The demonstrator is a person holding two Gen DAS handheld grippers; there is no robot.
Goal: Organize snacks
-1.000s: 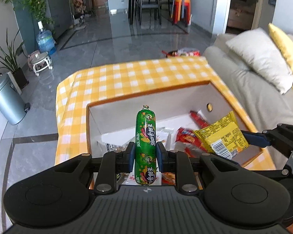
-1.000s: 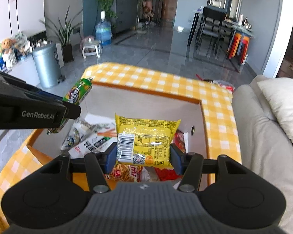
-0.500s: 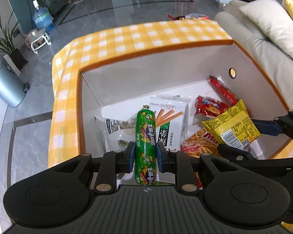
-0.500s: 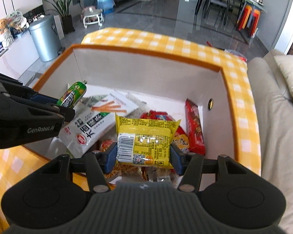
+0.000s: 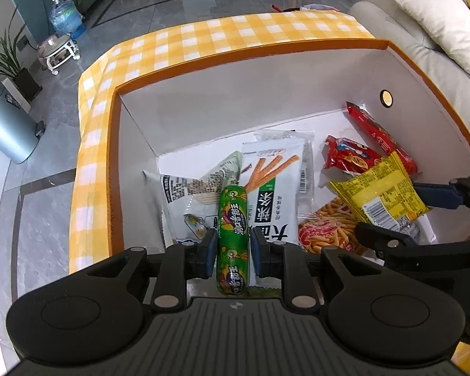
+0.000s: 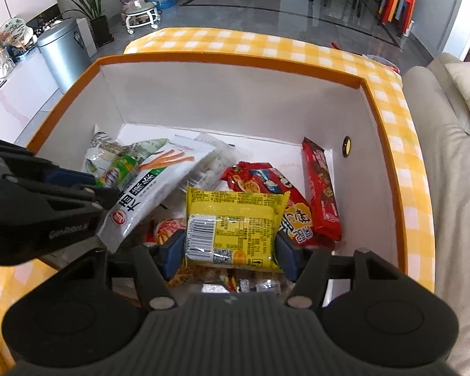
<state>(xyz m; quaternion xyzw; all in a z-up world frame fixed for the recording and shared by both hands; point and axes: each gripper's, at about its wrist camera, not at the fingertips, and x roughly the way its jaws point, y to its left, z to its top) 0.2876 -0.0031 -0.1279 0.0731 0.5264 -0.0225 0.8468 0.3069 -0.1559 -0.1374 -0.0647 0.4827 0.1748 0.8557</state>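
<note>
Support surface: table under yellow-checked cloth [image 5: 250, 36].
We note one orange-rimmed white box [image 5: 266, 51] sitting directly on the cloth. We see checked fabric bare along the box's far and side edges; grey tiled floor [image 5: 40, 194] lies beyond the table.

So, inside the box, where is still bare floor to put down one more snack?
Bare white floor lies along the back wall of the box, behind the white stick-snack bag, and a smaller patch near the red packets. The near half is crowded with overlapping packets.
</note>
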